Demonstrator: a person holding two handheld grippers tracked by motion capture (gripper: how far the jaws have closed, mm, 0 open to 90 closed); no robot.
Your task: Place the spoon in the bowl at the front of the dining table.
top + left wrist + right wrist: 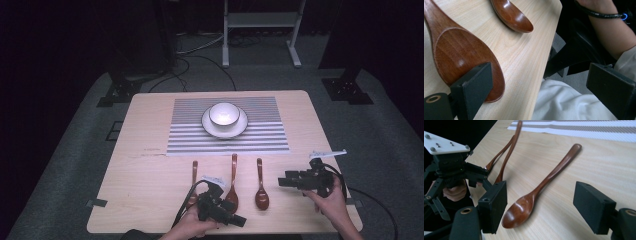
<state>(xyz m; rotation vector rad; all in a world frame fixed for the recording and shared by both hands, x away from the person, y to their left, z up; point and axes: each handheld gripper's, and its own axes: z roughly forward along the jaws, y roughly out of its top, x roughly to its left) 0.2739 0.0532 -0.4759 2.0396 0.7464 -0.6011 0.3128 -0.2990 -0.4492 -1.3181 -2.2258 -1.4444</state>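
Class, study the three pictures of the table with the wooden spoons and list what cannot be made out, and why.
- Leftmost brown wooden spoon: its bowl is hidden by the left gripper in the high view.
- Middle brown wooden spoon: its handle is cut off by the left gripper view's top edge.
- White ceramic bowl on its white plate: contents too small to tell in the high view.

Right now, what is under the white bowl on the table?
The white bowl stands on a white plate, which lies on a striped placemat. The plate's middle and the mat beneath it are covered.
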